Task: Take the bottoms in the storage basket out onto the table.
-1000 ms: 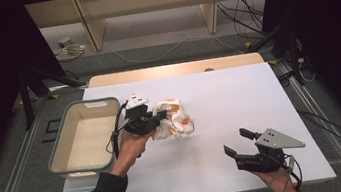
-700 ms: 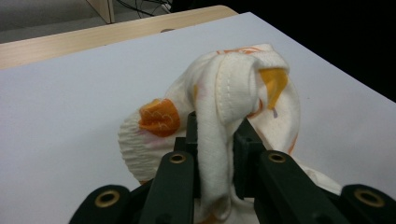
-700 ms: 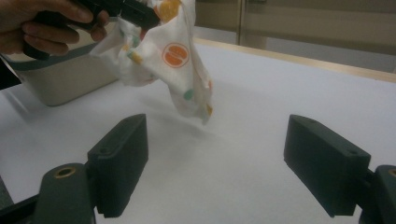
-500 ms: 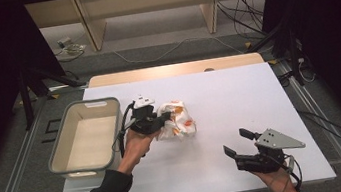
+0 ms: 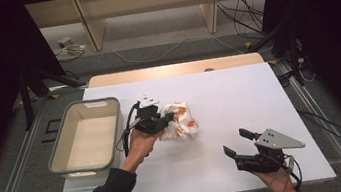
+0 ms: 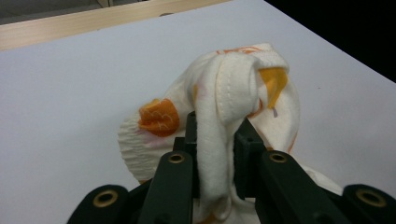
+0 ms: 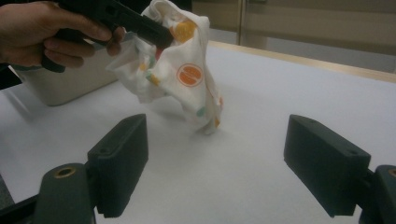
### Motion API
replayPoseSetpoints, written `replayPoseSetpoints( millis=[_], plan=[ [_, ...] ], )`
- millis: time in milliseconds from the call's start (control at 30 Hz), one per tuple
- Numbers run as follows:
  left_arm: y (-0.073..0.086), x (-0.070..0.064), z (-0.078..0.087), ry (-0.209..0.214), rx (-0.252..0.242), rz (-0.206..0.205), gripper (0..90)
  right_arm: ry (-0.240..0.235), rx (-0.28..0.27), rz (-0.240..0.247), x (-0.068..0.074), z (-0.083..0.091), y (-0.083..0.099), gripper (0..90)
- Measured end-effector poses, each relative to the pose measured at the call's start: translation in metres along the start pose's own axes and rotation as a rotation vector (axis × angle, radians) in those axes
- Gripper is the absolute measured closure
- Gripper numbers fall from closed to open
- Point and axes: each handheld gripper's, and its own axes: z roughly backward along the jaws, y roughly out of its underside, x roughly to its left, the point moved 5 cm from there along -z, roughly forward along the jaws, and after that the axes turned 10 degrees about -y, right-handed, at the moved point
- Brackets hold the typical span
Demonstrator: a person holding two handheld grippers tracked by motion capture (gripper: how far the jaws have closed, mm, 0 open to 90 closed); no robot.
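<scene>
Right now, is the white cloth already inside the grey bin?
No, the cloth hangs from the left gripper over the table, beside the bin.

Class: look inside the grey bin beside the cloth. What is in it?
The grey bin shows a bare pale floor, nothing inside. Its near wall hides the closest strip. The cloth hangs from the left claw.

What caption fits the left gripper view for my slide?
Left tool pinching a white cloth with orange patches above the white table.

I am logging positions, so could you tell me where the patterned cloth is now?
In the high view the patterned cloth sits left of the table's centre, pinched by the left gripper, just right of the grey bin.
</scene>
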Motion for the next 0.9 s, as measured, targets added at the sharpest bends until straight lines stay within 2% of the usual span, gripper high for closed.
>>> replayPoseSetpoints(
  millis=[433, 467, 533, 733, 900],
  plan=[
    [0.005, -0.013, -0.014, 0.014, 0.033, -0.027, 76.3, -0.001, 0.001, 0.001, 0.0, 0.0, 0.0, 22.7],
    [0.005, -0.014, -0.014, 0.017, 0.035, -0.019, 76.2, -0.001, 0.001, 0.001, 0.0, 0.0, 0.0, 22.7],
    [0.006, -0.014, -0.015, 0.014, 0.042, -0.036, 76.0, -0.001, 0.001, 0.001, 0.0, 0.0, 0.0, 22.7],
    [0.009, -0.017, -0.019, 0.016, 0.051, -0.038, 75.3, -0.001, 0.001, 0.0, 0.0, 0.0, 0.0, 22.7],
    [0.011, -0.02, -0.021, 0.013, 0.062, -0.06, 73.2, 0.0, 0.003, 0.002, 0.0, 0.0, 0.0, 22.7]
  ],
)
